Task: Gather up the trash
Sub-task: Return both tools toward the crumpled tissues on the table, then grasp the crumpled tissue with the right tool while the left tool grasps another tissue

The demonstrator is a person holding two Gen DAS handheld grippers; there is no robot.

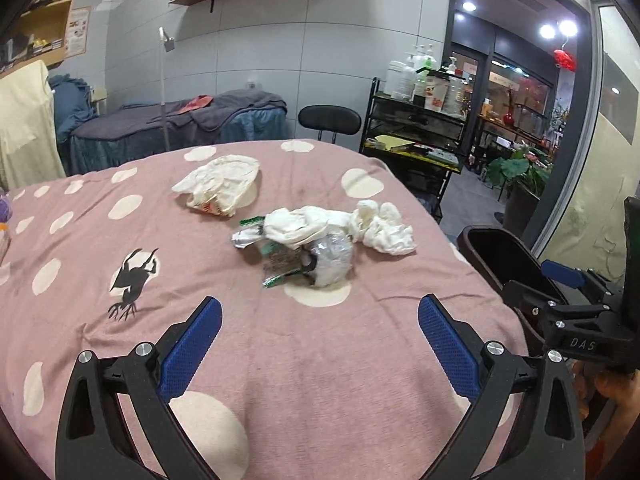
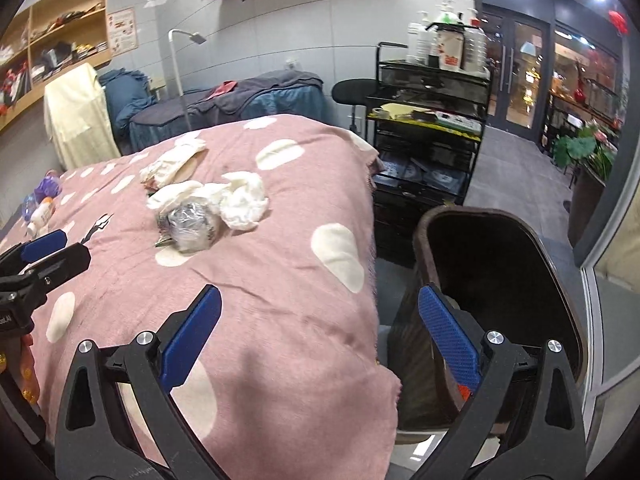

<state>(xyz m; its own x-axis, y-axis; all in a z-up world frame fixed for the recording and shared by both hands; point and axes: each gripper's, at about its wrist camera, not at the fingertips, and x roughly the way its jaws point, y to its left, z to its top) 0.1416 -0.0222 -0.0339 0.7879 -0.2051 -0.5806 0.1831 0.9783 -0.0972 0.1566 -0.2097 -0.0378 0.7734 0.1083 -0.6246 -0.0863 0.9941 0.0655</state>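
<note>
The left hand-held gripper point(image 1: 320, 344) is hovering wide open and empty over the pink bed point(image 1: 120, 352), with the trash point(image 1: 316, 240) lying mid-frame beyond its fingertips. The right hand-held gripper point(image 2: 320, 344) is gaping wide too, the bin point(image 2: 424, 240) sitting just behind its right finger; "DAS" is showing on its body.
</note>
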